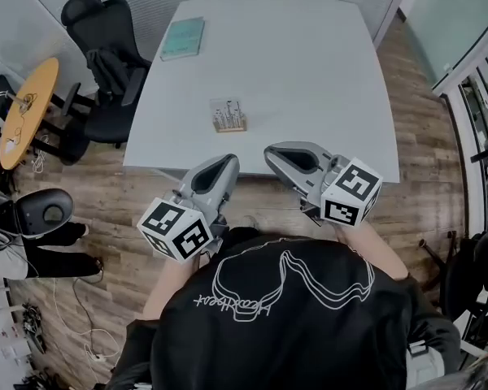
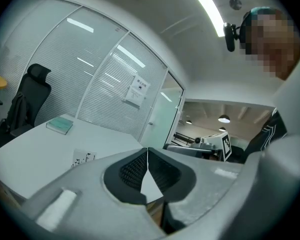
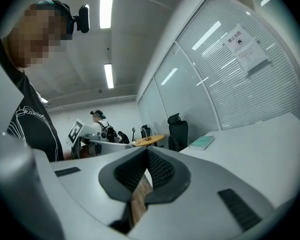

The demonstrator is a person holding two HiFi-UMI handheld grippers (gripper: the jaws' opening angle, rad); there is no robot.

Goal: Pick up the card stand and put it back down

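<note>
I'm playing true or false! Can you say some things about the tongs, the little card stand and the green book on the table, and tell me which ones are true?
1. The card stand sits on the white table. True.
2. The left tongs are gripping the card stand. False: they are shut with nothing between them, and the card stand sits on the table, apart from them.
3. The right tongs are wide open. False: they are shut and empty.
4. The green book lies farther from the person than the card stand does. True.
</note>
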